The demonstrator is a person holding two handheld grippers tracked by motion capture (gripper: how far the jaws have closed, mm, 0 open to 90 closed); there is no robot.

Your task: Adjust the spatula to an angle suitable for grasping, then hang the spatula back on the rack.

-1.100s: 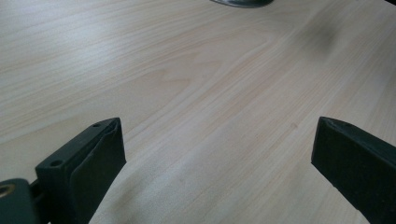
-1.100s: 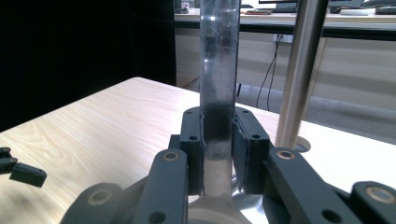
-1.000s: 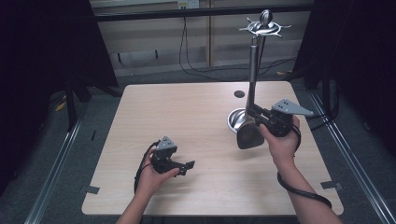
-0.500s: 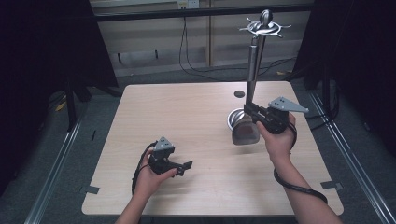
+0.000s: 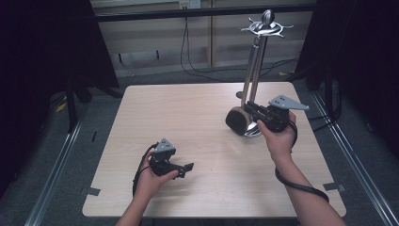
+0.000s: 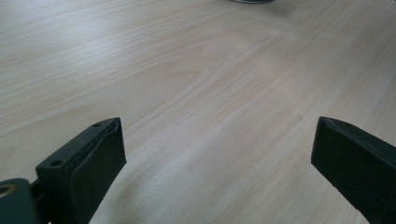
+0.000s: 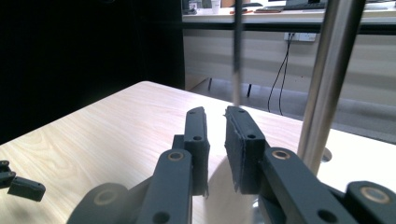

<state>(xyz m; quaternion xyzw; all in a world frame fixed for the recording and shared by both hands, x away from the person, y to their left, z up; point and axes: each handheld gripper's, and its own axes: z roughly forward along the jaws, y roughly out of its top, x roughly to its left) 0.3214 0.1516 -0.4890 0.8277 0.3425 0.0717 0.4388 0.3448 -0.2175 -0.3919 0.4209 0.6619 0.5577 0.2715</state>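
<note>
A metal stand (image 5: pixel 254 70) rises from the far right part of the wooden table (image 5: pixel 197 117), its pole leaning. The right gripper (image 5: pixel 249 112) sits beside the pole's foot, jaws narrow around a dark round object (image 5: pixel 236 120). Well apart from the stand, the left gripper (image 5: pixel 187 168) rests low over bare table, its 2 jaws spread wide.

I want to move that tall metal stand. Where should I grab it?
Grip the pole about halfway up, coming in level from the near side. It stands upright and is thin and round, so it is easy to close around. The base is flat and low, and the top has prongs sticking out.
</note>
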